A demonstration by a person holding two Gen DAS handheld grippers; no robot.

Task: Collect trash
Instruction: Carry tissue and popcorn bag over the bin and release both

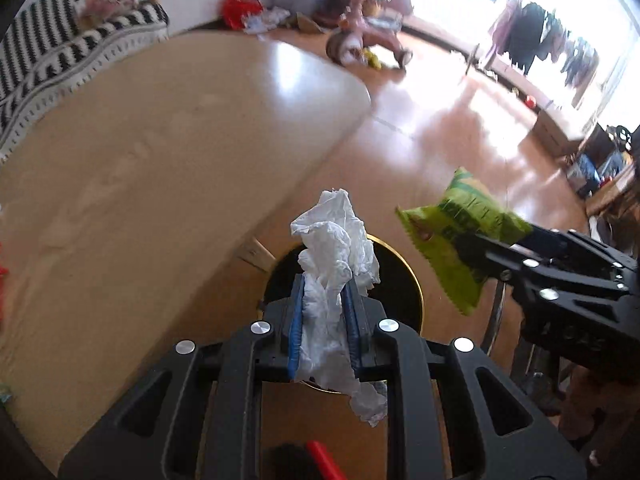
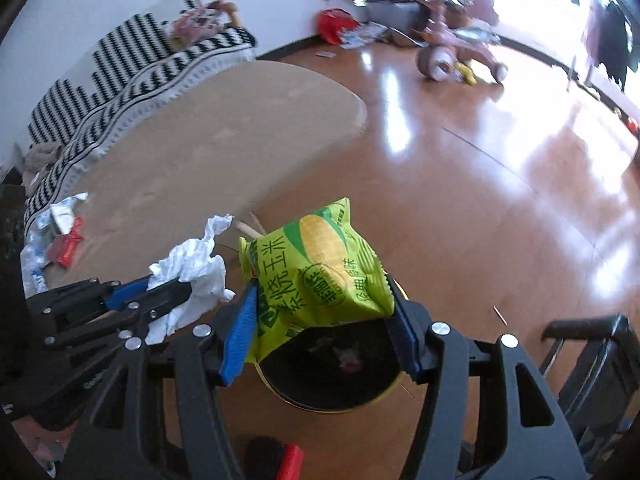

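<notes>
Right wrist view: your right gripper (image 2: pixel 320 320) pinches a green bag (image 2: pixel 316 272) reading "玉米" above the bin (image 2: pixel 332 364). Your left gripper (image 1: pixel 325 320) clamps a tissue (image 1: pixel 332 264) over it.

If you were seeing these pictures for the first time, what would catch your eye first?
A bright green snack bag clamped in the right gripper hangs above a black, gold-rimmed trash bin on the floor. Beside it, the left gripper grips a crumpled white tissue over that bin.
</notes>
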